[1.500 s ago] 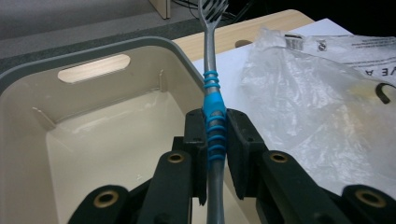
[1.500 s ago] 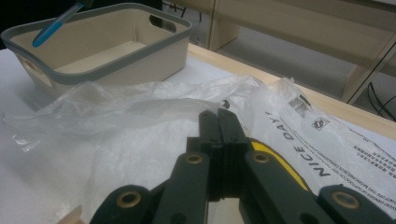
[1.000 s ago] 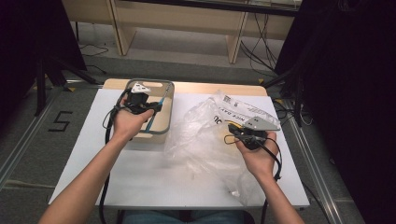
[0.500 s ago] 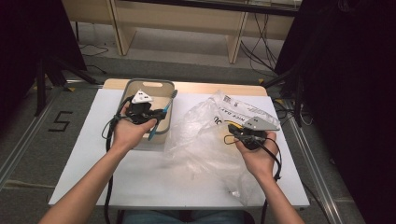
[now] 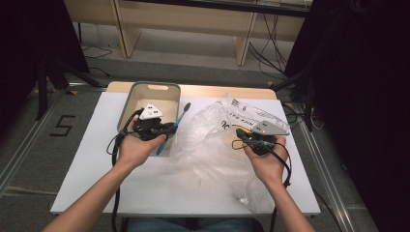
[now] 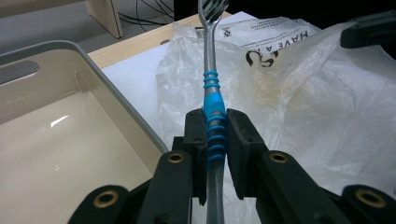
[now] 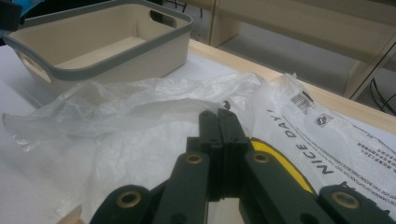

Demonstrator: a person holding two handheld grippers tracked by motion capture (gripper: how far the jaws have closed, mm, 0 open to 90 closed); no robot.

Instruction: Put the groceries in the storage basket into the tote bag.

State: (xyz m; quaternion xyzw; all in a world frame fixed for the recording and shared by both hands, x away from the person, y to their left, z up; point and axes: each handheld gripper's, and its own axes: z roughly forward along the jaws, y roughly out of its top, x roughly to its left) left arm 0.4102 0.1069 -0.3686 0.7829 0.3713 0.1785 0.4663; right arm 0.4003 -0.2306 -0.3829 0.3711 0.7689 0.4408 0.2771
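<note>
White tabletop carries a beige bin. Over its right rim a toothbrush is clamped by the left gripper, bristles pointing away towards the plastic bag, pinched by the right gripper.

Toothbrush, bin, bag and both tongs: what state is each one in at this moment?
Toothbrush: clamped at the handle, bristle end pointing away from the hand, off the table.
Bin: upright, nothing visible inside it.
Bag: crumpled, lying on the table beside the bin.
Left tongs: shut on the toothbrush.
Right tongs: jaws pressed together at the bag; a pinch on the film cannot be told.
</note>
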